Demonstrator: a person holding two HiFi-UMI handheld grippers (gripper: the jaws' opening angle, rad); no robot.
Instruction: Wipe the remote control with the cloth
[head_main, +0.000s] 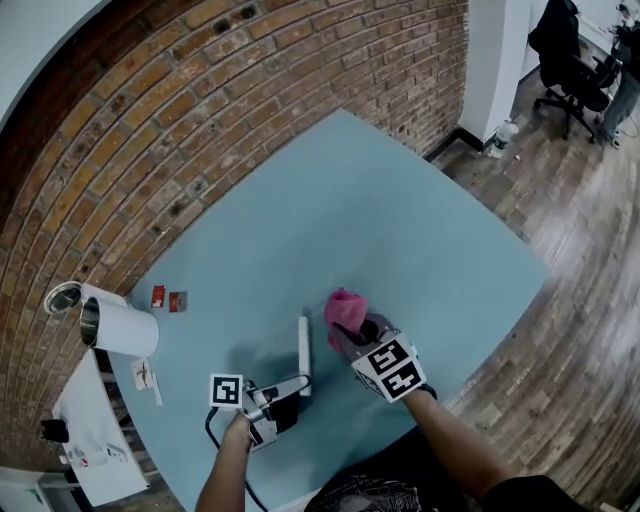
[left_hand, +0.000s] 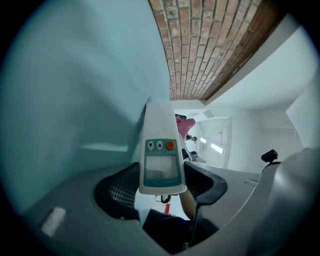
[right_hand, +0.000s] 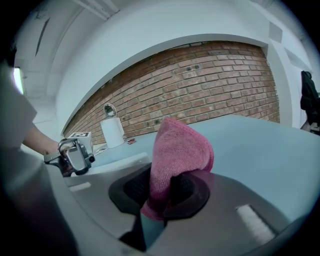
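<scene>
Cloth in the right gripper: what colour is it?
The cloth is pink, plain, with no pattern; it shows best in the right gripper view.

No word, brand or number can be read anywhere. The remote control (left_hand: 160, 150) bears only signs: a down arrow (left_hand: 150, 145) and an up arrow (left_hand: 159, 145) on two small buttons. Beside them is an orange button (left_hand: 170, 145) whose mark is too small to tell. The left cube (head_main: 226, 390) on the left tool (head_main: 300, 385) and the right cube (head_main: 391, 369) on the right tool (head_main: 352, 332) show black-and-white square markers, not letters. Print on the red packets (head_main: 168, 298) and the white card (head_main: 144, 374) on the counter (head_main: 400, 230) is too small to read.
</scene>
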